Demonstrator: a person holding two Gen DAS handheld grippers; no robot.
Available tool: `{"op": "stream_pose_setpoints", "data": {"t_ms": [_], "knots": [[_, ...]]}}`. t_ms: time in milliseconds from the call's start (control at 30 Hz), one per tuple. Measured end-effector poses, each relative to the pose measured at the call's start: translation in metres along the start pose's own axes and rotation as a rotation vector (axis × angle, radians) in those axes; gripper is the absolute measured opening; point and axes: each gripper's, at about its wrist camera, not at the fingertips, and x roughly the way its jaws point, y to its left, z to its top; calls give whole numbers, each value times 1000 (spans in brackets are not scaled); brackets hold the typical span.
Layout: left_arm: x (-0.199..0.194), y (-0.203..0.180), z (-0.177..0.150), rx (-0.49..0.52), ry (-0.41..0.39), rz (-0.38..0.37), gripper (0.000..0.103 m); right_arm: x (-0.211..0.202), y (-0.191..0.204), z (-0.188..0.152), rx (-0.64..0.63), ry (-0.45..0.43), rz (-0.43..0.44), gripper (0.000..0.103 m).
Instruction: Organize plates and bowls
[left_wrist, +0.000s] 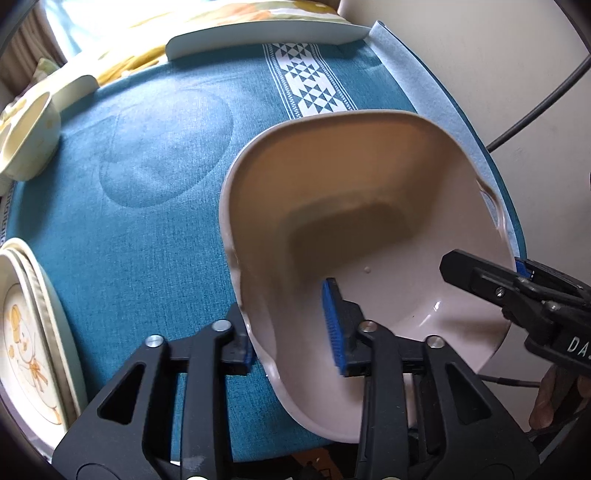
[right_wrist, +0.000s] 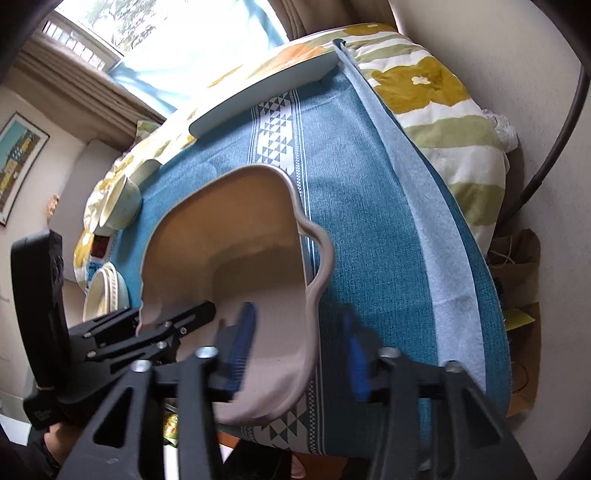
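Observation:
A large beige bowl (left_wrist: 369, 206) with a wavy rim sits on the blue tablecloth (left_wrist: 147, 221) near the table's right edge. My left gripper (left_wrist: 286, 325) straddles its left rim, one blue pad inside the bowl and the other finger outside. A gap shows at the inner pad, so the jaws are open. My right gripper (right_wrist: 299, 325) straddles the opposite rim of the bowl (right_wrist: 240, 258) with both pads clear of the wall, also open. Each wrist view shows the other gripper at the far rim: the right gripper (left_wrist: 484, 264) and the left gripper (right_wrist: 170, 314).
A stack of cream plates (left_wrist: 26, 332) with a cartoon print lies at the left edge. Small cream bowls (left_wrist: 29, 133) stand at the far left. A flat white plate (left_wrist: 258, 35) rests along the far edge. Floral bedding (right_wrist: 443, 110) lies beyond the table.

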Motion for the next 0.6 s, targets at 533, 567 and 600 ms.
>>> {"op": "stream_pose_setpoints", "data": {"t_ms": [533, 567, 600], "knots": [[-103, 27, -27, -71, -149, 90, 78, -81, 48, 0, -208, -183, -153, 47], [-120, 33, -30, -83, -186, 100, 78, -90, 59, 2, -245, -210, -139, 47], [-136, 39, -33, -90, -222, 113, 80, -98, 71, 5, -283, -238, -121, 47]]}}
